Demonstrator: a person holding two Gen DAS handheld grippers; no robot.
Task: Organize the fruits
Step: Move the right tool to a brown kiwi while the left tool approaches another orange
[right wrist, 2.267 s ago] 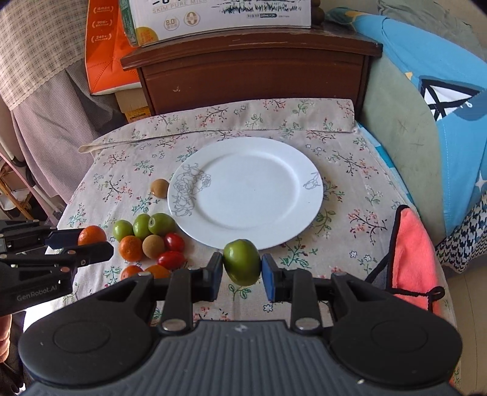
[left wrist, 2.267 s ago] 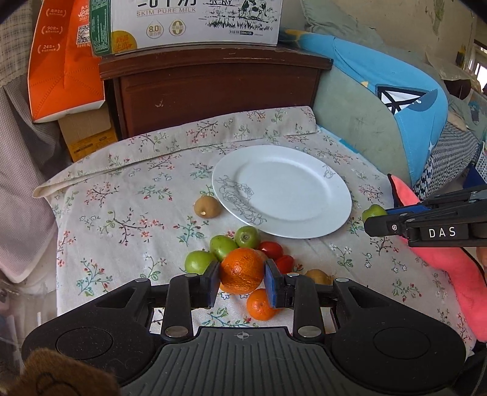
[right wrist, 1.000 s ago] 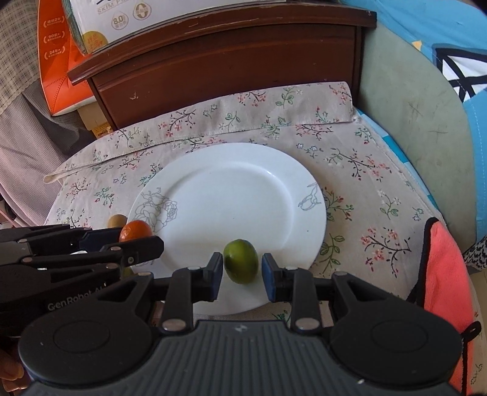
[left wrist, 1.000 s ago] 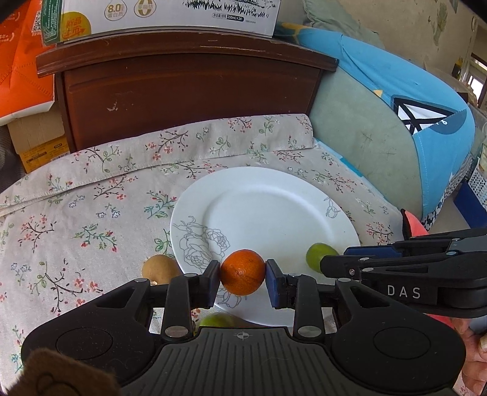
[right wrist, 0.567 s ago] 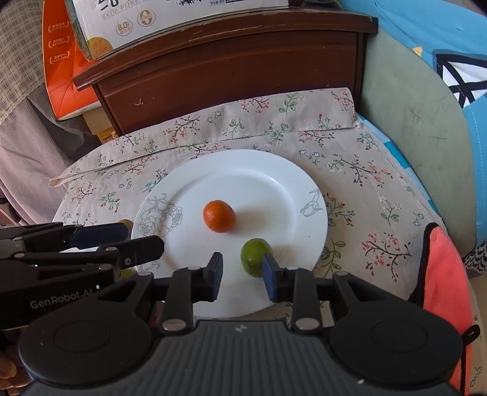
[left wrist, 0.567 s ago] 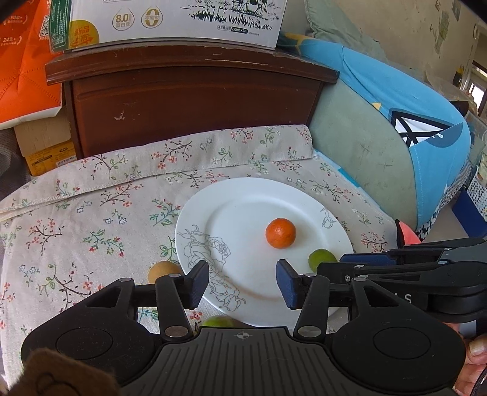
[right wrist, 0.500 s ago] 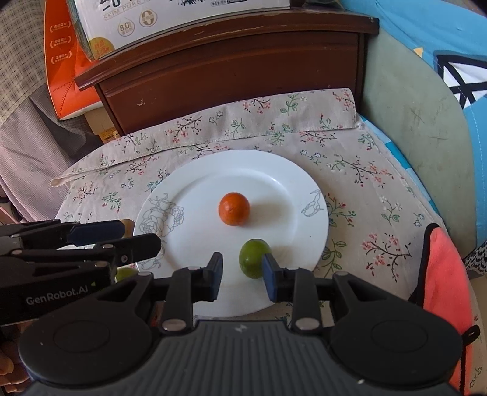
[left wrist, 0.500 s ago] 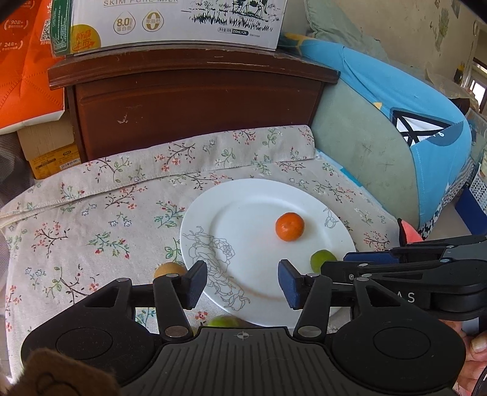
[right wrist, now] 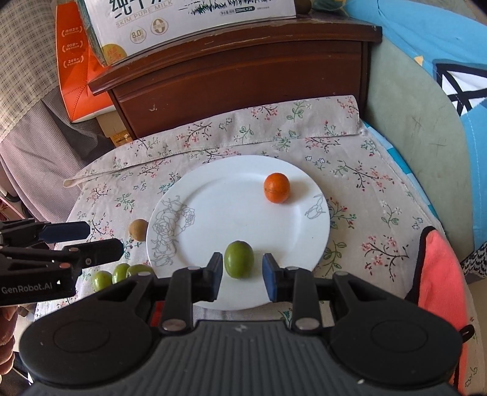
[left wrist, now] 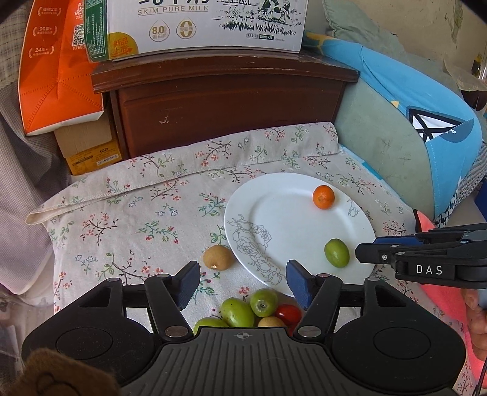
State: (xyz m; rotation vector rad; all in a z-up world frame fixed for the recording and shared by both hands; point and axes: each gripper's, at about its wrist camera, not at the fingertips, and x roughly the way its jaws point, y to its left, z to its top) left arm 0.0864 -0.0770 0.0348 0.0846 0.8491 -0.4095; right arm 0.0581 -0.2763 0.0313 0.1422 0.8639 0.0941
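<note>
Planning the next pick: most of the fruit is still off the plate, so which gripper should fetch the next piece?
Left. The left gripper is open and empty, right above the green fruits on the cloth. The right gripper is open around the green fruit on the plate, farther from the pile.

bright daylight, sharp (edges bowed)

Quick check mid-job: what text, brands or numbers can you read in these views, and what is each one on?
"SKIM PURE MILK": milk carton on the cabinet.
"8.0": round badge on that carton.
"90家+", "24年+": orange bag.
"DAS": right gripper body, left wrist view.
"GenRobot.AI": left gripper body, right wrist view.
Chinese print and volume line on the carton, and the yellow box label: too small to read.
</note>
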